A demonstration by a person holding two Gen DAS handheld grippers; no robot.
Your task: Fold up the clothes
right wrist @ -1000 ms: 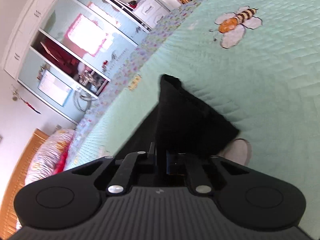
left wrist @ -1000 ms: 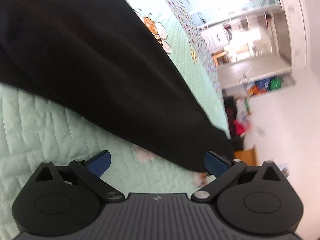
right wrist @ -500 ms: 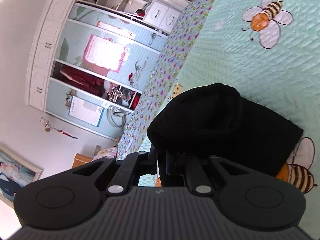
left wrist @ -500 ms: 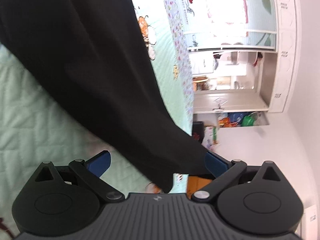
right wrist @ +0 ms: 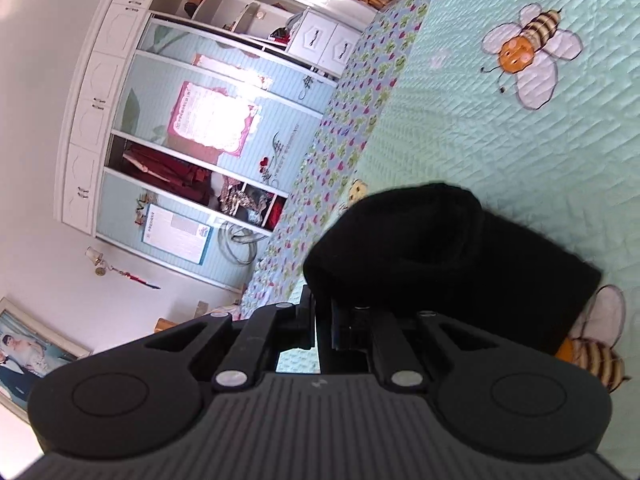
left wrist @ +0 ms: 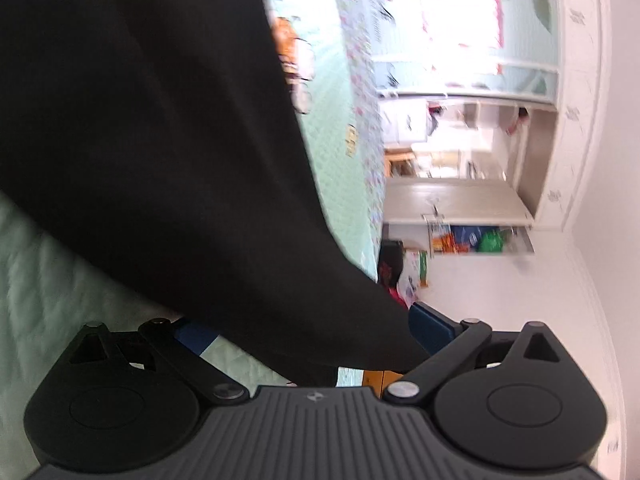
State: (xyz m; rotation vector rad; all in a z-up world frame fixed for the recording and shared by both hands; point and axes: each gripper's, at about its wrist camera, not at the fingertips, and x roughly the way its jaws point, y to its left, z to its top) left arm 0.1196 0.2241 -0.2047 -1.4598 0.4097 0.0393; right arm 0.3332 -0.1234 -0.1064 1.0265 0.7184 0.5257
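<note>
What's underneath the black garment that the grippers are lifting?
Under the black garment lies a mint quilted bedspread with bee prints; one bee peeks out at its edge. Whatever lies under the cloth's middle is covered.

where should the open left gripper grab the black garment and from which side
Take the black garment at its free lower corner, the narrow tip lying between the left gripper's open blue pads. Come straight forward along the fingers: the cloth tapers thin there, and the right gripper already pinches another edge.
</note>
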